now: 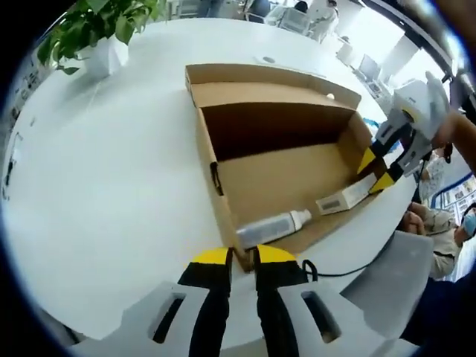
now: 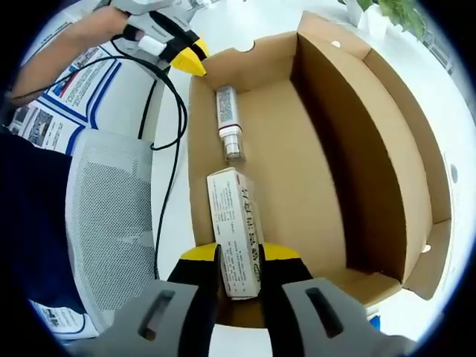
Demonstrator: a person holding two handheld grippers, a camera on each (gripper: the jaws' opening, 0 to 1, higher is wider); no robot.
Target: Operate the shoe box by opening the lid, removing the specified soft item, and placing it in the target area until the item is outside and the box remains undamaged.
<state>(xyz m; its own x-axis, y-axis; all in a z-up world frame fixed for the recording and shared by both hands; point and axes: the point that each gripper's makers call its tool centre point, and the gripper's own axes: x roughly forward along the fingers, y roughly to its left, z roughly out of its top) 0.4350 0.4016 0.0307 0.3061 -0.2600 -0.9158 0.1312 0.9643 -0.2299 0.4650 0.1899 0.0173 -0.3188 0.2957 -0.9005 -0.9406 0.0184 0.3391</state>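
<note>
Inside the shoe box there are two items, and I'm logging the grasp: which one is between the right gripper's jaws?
The small white carton with printed text sits between the right gripper jaws. The tube-like bottle lies farther along the shoe box floor, ungripped.

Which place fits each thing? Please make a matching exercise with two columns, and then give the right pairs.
Things:
1. small carton
2. tube
3. potted plant
4. left gripper

Places:
A. on the white table, outside the box
B. lying free on the box floor
C. at the near corner of the shoe box
D. between the jaws of the right gripper

Pairs: 1-D, 2-B, 3-A, 4-C
</note>
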